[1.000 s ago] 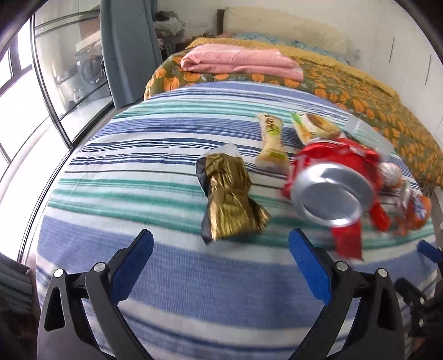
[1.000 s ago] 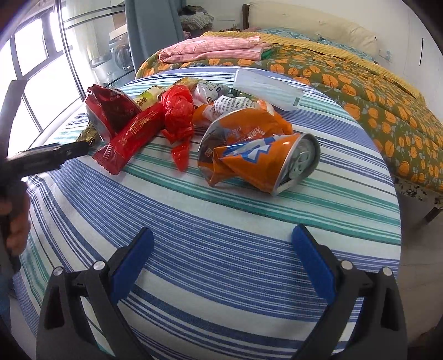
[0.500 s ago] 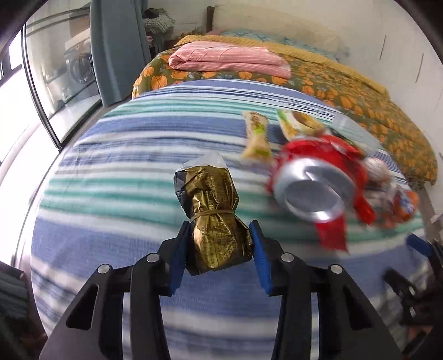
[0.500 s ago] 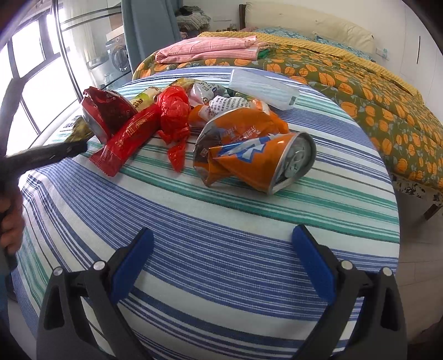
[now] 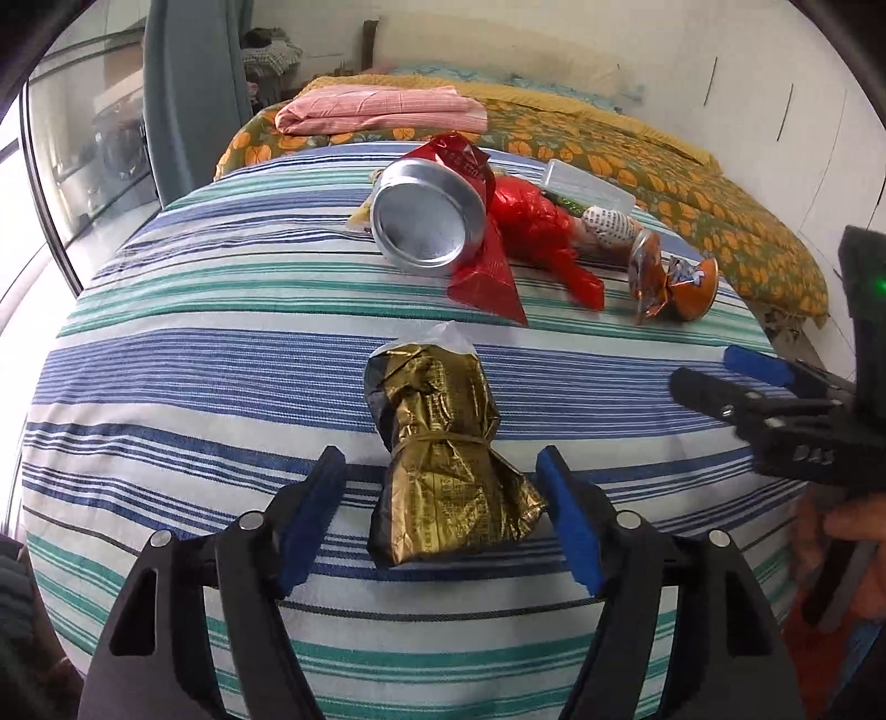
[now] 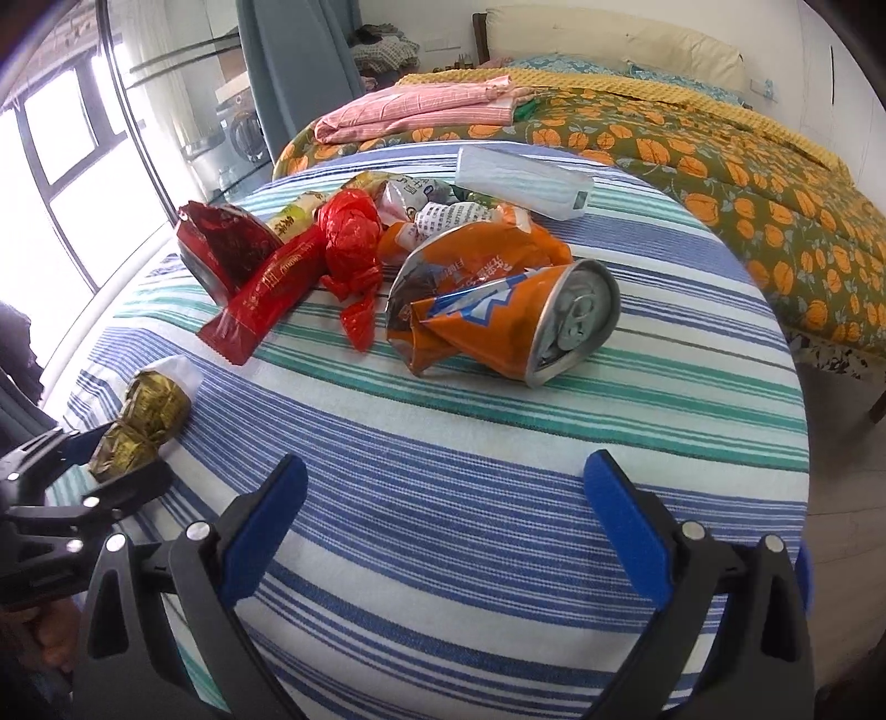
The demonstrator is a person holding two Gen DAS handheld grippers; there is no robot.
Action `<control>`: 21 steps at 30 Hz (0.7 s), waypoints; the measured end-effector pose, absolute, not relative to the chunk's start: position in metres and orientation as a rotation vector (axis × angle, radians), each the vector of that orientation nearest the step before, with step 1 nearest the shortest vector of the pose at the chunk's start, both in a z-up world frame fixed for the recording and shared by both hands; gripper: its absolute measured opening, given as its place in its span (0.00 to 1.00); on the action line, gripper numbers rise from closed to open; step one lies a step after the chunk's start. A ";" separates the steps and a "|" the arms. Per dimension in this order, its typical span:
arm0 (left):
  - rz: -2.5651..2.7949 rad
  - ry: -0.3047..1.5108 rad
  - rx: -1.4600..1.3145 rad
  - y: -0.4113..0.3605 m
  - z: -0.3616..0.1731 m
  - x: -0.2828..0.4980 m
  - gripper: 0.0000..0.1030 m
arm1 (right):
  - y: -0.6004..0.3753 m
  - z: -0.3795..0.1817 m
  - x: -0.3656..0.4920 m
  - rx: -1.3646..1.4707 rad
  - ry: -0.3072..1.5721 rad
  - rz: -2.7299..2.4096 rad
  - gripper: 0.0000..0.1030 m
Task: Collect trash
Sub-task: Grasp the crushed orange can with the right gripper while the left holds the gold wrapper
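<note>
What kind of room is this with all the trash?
Most likely a bedroom. A bed with an orange-flowered quilt and a pillow stands behind the striped table, and folded pink bedding lies on it.

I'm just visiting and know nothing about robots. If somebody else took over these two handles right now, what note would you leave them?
Left gripper: jaws open on either side of the gold wrapper, which lies on the striped cloth; not clamped.
Right gripper: jaws open, holding nothing, facing the crushed orange can.
Beyond it: red wrapper, red can, mask packet and other wrappers in a pile.
Done: nothing visibly collected; no bin in view.
Left: clamp the gold wrapper, then clear everything else.
</note>
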State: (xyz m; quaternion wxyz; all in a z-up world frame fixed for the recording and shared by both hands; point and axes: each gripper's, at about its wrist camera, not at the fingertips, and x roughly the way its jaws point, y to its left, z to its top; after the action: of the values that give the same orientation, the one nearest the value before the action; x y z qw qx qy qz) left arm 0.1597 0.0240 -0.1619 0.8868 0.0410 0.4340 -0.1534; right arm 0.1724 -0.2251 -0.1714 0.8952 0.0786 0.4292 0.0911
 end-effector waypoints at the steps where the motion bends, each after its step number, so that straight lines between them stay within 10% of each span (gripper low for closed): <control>1: -0.321 0.904 0.088 0.023 -0.162 0.160 0.71 | -0.228 -0.169 0.172 0.174 0.887 0.190 0.94; 21: -0.334 0.892 0.047 0.027 -0.163 0.159 0.77 | -0.223 -0.141 0.250 0.198 0.928 -0.136 0.94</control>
State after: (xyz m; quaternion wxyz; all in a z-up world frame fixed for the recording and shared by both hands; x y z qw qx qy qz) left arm 0.1587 0.0267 -0.1625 0.8884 0.0229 0.4294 -0.1606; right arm 0.2502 -0.2230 -0.1408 0.8873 0.0954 0.4465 -0.0653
